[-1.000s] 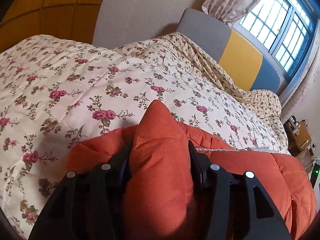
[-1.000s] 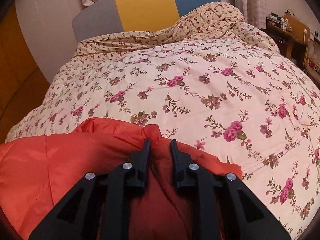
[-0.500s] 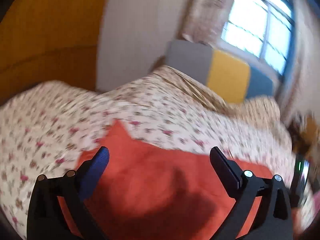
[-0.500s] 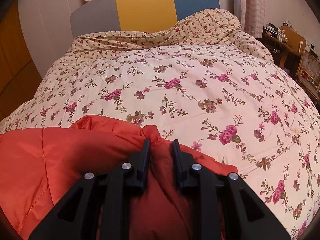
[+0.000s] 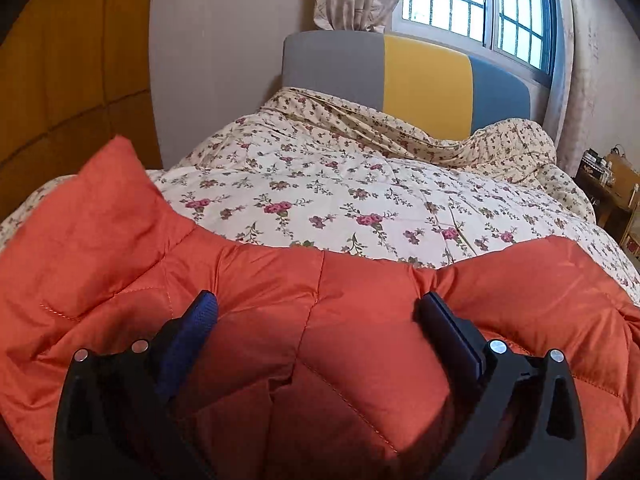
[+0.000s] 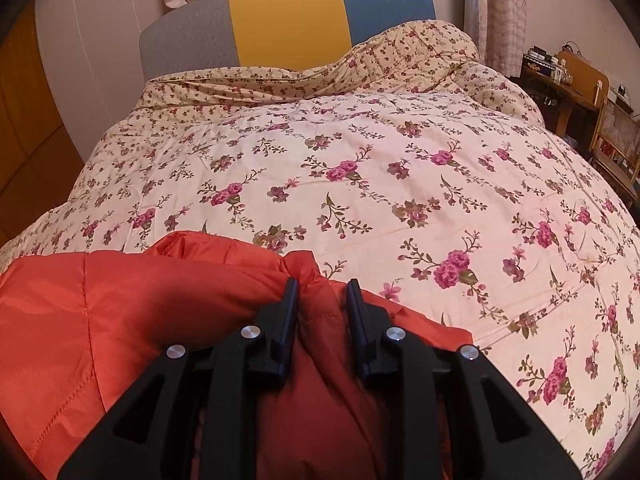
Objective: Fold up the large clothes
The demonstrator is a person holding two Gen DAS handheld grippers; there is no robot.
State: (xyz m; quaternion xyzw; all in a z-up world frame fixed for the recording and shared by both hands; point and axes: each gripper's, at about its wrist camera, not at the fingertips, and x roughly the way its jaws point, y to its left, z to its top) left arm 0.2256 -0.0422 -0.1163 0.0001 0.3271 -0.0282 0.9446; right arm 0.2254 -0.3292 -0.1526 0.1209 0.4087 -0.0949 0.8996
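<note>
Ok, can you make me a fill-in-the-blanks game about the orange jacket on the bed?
1. The right gripper is shut on the ____ jacket.
2. The left gripper is ____, gripping nothing.
3. The quilt has a pattern of ____.
4. The middle panel of the headboard is ____.

Missing words: orange; open; flowers; yellow

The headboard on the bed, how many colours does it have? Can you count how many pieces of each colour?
Grey panel: 1
Yellow panel: 1
Blue panel: 1
Total: 3 panels on the headboard, in 3 colours.
</note>
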